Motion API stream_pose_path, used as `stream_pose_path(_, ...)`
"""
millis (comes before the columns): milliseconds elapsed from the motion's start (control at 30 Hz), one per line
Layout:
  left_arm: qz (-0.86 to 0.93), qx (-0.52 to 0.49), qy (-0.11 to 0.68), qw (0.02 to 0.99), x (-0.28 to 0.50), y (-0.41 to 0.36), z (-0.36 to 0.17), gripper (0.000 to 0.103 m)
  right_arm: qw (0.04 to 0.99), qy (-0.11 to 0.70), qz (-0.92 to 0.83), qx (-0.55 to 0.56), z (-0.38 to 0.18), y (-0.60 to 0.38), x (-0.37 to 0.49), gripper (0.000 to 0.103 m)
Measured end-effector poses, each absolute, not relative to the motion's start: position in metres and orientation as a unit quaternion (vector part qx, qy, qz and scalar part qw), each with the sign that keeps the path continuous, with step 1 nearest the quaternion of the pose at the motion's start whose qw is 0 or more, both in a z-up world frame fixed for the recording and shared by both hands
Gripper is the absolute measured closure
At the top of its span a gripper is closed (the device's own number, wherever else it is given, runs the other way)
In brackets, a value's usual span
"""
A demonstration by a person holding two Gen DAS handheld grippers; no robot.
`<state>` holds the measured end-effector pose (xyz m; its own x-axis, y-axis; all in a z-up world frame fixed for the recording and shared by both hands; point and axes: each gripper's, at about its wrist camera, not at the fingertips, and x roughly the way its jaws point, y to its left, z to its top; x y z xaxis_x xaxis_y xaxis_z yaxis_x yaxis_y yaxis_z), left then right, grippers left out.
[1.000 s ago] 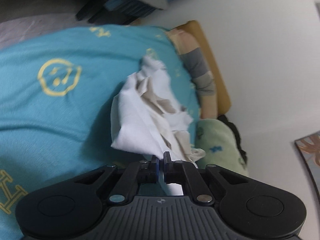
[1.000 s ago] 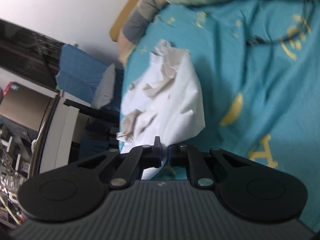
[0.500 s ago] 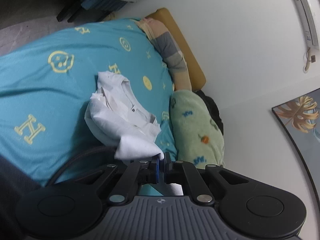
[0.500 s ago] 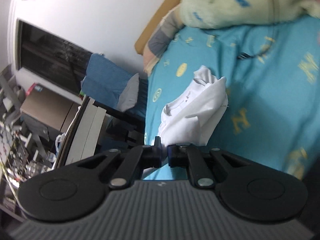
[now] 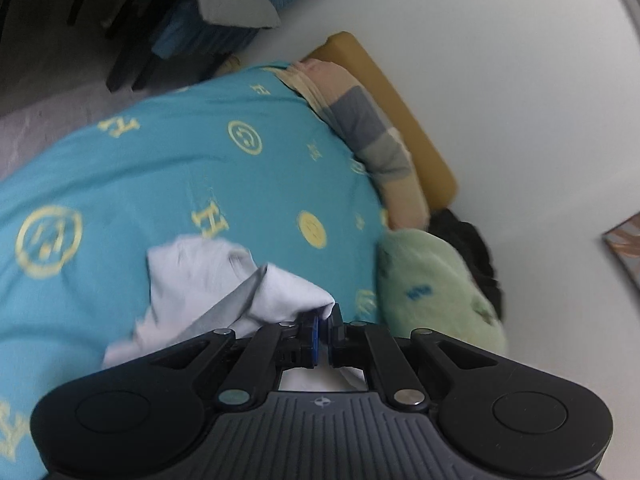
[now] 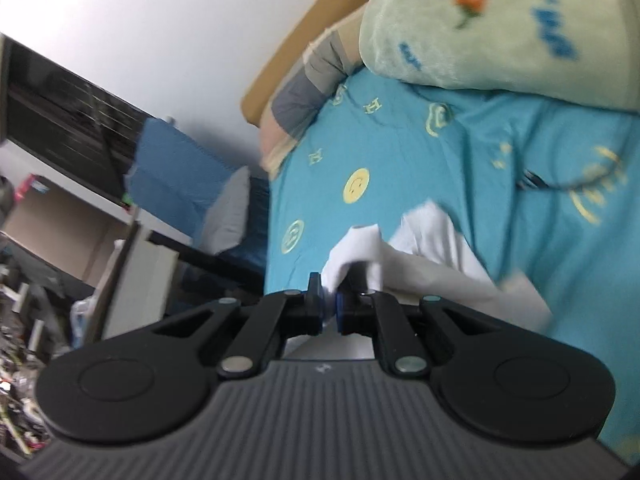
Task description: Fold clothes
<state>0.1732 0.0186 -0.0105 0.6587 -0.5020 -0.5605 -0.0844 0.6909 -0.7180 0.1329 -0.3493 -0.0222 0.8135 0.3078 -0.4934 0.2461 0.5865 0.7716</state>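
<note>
Half a second back the white garment (image 5: 208, 280) hung bunched beneath both tools with its neckline showing; a second back it lay crumpled on the bed. Now it sits lower in both views, spread wider, and the neckline is no longer visible. The pictures are smeared with motion blur, and the bed fills more of each view than it did half a second ago.

The left tool (image 5: 323, 334) is clamped on a fold of the white garment: cloth bulges out just ahead of its nearly closed jaws and more shows behind them, under the linkage. From there the fabric trails off to the left of that view and down over the teal bedsheet (image 5: 168, 168) with its yellow smiley prints.

The right tool (image 6: 329, 308) is likewise pinched on the same garment (image 6: 432, 256); a tuft of white cloth rises right at its jaws, and the rest fans away to the right of that view across the sheet (image 6: 400, 148). I cannot tell whether the hanging part touches the bed or floats just above it.

A pale green plush blanket (image 5: 432, 280) lies at the head of the bed beside a striped pillow (image 5: 372, 136), which rests against a tan headboard (image 5: 400, 120) at the white wall. A dark cable (image 6: 540, 182) lies on the sheet, apart from the garment.
</note>
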Motion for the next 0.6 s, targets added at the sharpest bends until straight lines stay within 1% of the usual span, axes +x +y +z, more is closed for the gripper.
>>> stream_pose_path(133,-0.12,-0.342,0.4,0.841,0.231,0.001,-0.045,0.099,0.84,0.329,0.0,0.431,-0.054,-0.352,0.198,0.093)
stream_pose_path(267,-0.128,-0.315,0.413,0.845,0.259,-0.009,-0.079,0.097,0.826,0.358,-0.01,0.434,-0.1,-0.36,0.229,0.092)
stream_pose_path(333,-0.128,-0.304,0.412,0.849,0.261,-0.009,-0.09,0.089,0.82,0.375,0.001,0.433,-0.115,-0.363,0.234,0.091)
stream_pose_path(367,-0.128,-0.301,0.41,0.851,0.261,-0.008,-0.093,0.08,0.818,0.383,0.008,0.429,-0.119,-0.363,0.235,0.089)
stream_pose_path(400,-0.13,-0.295,0.41,0.853,0.261,-0.008,-0.096,0.064,0.819,0.389,0.017,0.422,-0.119,-0.362,0.236,0.086)
stream_pose_path(433,-0.131,-0.279,0.413,0.857,0.261,-0.01,-0.096,0.056,0.822,0.391,0.027,0.414,-0.118,-0.359,0.236,0.075)
stream_pose_path(467,-0.133,-0.264,0.415,0.861,0.26,-0.011,-0.095,0.042,0.828,0.387,0.038,0.405,-0.114,-0.355,0.234,0.052)
stream_pose_path(500,-0.137,-0.243,0.413,0.867,0.26,-0.015,-0.095,0.034,0.834,0.382,0.049,0.396,-0.11,-0.351,0.233,0.038)
stream_pose_path(533,-0.141,-0.222,0.411,0.873,0.259,-0.018,-0.095,0.031,0.839,0.377,0.06,0.387,-0.106,-0.347,0.232,0.015)
stream_pose_path(600,-0.149,-0.18,0.407,0.883,0.259,-0.025,-0.094,0.025,0.85,0.367,0.082,0.368,-0.099,-0.339,0.229,0.016)
